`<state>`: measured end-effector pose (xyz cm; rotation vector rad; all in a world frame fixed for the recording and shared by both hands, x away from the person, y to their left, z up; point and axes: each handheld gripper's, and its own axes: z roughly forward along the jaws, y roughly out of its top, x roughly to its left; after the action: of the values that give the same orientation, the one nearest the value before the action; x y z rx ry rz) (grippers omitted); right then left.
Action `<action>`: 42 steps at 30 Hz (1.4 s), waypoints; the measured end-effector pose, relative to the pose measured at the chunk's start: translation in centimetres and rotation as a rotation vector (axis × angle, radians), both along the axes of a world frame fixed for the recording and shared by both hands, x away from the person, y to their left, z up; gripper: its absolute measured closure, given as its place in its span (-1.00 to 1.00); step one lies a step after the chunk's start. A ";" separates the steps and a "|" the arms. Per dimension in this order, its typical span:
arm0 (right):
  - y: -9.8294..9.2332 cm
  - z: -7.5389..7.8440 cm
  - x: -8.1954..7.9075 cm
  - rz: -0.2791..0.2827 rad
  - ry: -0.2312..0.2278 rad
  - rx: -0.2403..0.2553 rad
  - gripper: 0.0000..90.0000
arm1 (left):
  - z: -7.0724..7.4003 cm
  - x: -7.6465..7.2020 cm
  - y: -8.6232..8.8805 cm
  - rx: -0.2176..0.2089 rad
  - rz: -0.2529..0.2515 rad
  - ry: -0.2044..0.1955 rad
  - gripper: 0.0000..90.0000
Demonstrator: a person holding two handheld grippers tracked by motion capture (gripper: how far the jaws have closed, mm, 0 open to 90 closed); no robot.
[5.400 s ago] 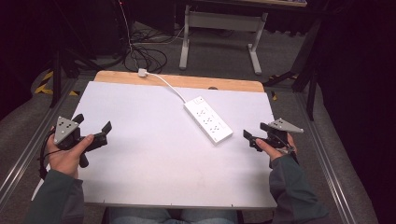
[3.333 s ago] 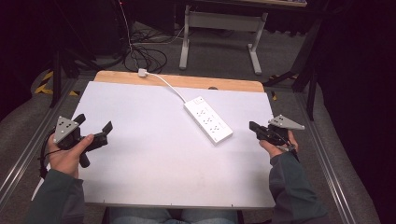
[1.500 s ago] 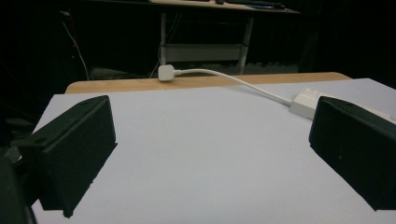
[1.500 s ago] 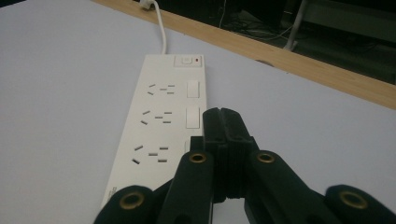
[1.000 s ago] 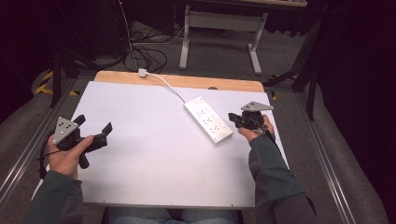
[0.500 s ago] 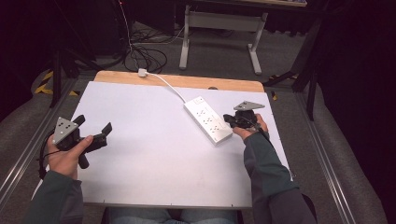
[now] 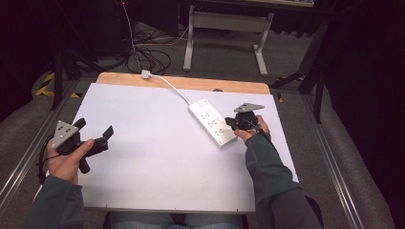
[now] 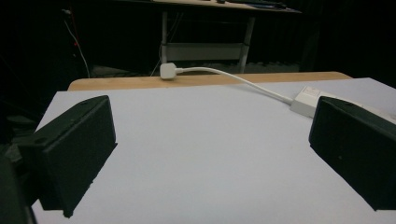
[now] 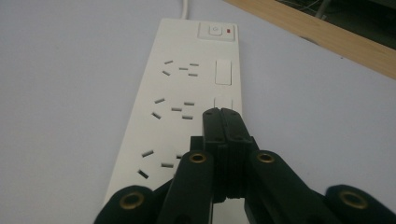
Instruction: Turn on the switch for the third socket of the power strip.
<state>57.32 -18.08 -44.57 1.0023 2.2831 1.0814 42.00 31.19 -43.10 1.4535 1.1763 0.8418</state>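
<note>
The right gripper [image 9: 223, 114] hid the near end of the white power strip [image 7: 212, 121] on the table [image 7: 153, 157], jaws pressed together, holding nothing. The left gripper [image 7: 93, 136] rested far off, jaws wide apart.

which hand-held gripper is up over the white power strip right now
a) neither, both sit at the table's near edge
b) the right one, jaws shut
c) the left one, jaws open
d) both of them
b: in the right gripper view the right hand-held gripper has its jaws pressed together above the power strip, while the left hand-held gripper is open at the table's left side.
</note>
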 end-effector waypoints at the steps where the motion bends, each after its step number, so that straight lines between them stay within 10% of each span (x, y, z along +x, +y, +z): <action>1: 0.0 0.0 0.0 0.000 0.000 0.000 1.00 | 0.0 0.0 0.0 0.000 0.000 0.000 -0.97; 42: 0.4 -1.6 1.2 -0.004 0.022 -0.084 1.00 | 0.0 -0.4 0.3 0.004 0.003 0.003 -0.97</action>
<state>58.48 -17.70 -46.15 0.9895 2.3228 0.9685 41.63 31.46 -43.12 1.4572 1.1806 0.8450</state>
